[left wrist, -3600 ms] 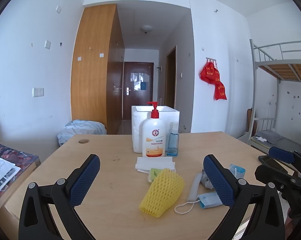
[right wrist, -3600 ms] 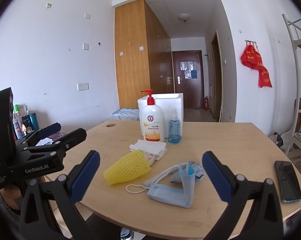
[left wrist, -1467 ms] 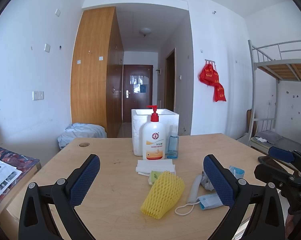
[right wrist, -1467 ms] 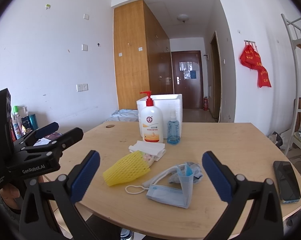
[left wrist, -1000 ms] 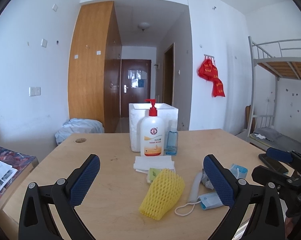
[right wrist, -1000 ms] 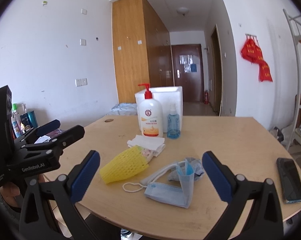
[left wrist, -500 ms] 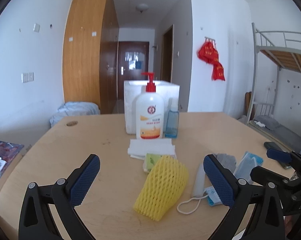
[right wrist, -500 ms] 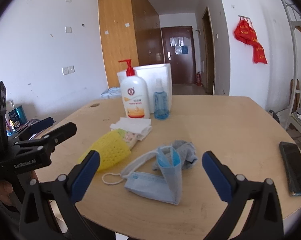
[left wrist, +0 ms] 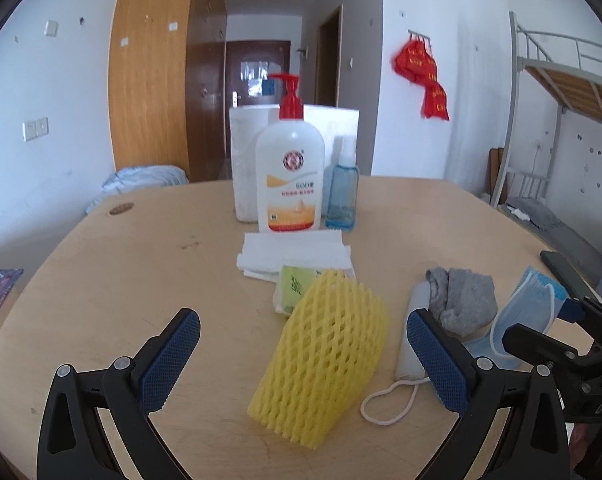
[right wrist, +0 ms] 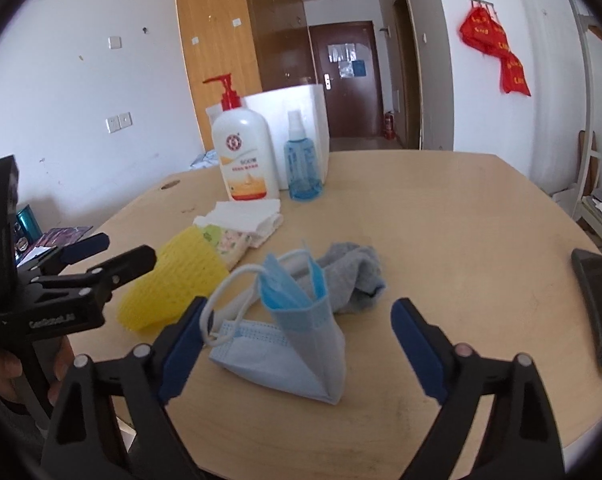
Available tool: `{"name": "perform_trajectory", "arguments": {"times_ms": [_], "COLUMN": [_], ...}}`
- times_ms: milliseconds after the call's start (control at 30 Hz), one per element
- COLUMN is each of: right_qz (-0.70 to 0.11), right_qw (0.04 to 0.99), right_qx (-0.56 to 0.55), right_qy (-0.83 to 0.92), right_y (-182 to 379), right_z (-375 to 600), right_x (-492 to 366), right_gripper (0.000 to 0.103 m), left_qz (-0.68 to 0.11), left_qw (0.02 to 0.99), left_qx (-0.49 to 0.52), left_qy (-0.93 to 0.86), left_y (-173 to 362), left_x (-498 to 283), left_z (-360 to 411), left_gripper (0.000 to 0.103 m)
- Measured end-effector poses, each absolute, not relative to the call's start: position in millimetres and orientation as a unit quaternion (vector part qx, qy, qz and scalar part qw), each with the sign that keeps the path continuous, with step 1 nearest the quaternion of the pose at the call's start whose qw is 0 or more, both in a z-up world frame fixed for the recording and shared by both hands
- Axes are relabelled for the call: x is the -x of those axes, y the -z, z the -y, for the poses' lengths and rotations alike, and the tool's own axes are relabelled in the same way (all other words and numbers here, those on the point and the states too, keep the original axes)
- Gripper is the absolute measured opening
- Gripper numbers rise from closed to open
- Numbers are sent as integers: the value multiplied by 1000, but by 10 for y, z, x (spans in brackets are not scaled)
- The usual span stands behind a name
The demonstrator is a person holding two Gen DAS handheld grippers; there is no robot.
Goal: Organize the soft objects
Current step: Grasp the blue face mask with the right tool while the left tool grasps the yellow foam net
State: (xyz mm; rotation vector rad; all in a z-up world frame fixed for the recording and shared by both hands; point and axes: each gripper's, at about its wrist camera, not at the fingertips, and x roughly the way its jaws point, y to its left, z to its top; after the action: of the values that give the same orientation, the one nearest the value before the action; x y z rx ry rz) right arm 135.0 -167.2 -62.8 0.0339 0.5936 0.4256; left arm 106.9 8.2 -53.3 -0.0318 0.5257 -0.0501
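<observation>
Both grippers have come in lower and closer to the table (left wrist: 101, 280) than 0.5 s ago; objects loom larger. Left gripper (left wrist: 303, 356) fingers are spread wide, holding nothing, with the yellow foam net (left wrist: 325, 360) lying between them on the tabletop. Right gripper (right wrist: 297, 340) fingers are also spread, empty, straddling the blue face mask (right wrist: 297, 344); the left finger overlaps its ear loop in view, contact unclear.

Count, near to far: one foam net, one visible mask (folded, possibly more; can't tell), one grey sock (right wrist: 353, 276) just behind the mask, one small green-printed packet (left wrist: 295, 286) partly hidden under the net, one stack of white tissues (left wrist: 293, 254), one pump bottle (left wrist: 289, 176), one blue spray bottle (left wrist: 343, 190), one white box (left wrist: 245, 160) behind both bottles.

One phone (right wrist: 597, 304) sits at the right table edge, cut off in the left view. Bottle labels are unreadable.
</observation>
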Motion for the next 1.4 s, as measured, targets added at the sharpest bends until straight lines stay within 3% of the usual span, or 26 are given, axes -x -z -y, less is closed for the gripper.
{"name": "perform_trajectory", "arguments": {"times_ms": [100, 167, 300, 467, 700, 833, 867, 967, 1033, 1100, 1267, 1400], "right_qz": [-296, -307, -323, -331, -341, -345, -347, -350, -349, -351, -349, -352], "right_qw": [931, 926, 921, 917, 915, 912, 910, 909, 909, 910, 912, 911], "right_qx": [-20, -29, -32, -33, -30, -30, -30, -32, -35, -34, -30, -28], "right_qy": [-212, -217, -217, -221, -215, -221, -223, -224, -223, -219, -213, -211], "right_y": [652, 681, 754, 801, 841, 851, 859, 867, 865, 867, 853, 866], "right_z": [1688, 1716, 1732, 1723, 1724, 1710, 1706, 1702, 1717, 1721, 1706, 1698], "right_x": [-1351, -1368, -1397, -1413, -1428, -1426, -1433, -1454, -1456, -1463, -1480, -1488], "right_gripper": [86, 71, 66, 46, 35, 21, 16, 12, 11, 11, 11, 11], "left_qz": [-279, -292, -310, -331, -355, -365, -365, -371, -376, -377, -379, -371], "left_qw": [960, 956, 950, 943, 934, 929, 929, 927, 924, 924, 923, 926], "left_qx": [13, 9, 11, 22, 23, 29, 29, 36, 38, 36, 32, 33], "left_qy": [26, 25, 27, 28, 35, 44, 44, 51, 57, 56, 57, 62], "left_y": [599, 646, 725, 794, 845, 867, 868, 880, 897, 903, 901, 870], "left_x": [-1153, -1204, -1284, -1372, -1408, -1404, -1402, -1393, -1409, -1405, -1387, -1340], "left_z": [-60, -37, -28, -57, -42, -20, -18, -20, -9, -4, -2, -8], "left_gripper": [103, 103, 103, 103, 103, 95, 89, 70, 64, 46, 18, 11]}}
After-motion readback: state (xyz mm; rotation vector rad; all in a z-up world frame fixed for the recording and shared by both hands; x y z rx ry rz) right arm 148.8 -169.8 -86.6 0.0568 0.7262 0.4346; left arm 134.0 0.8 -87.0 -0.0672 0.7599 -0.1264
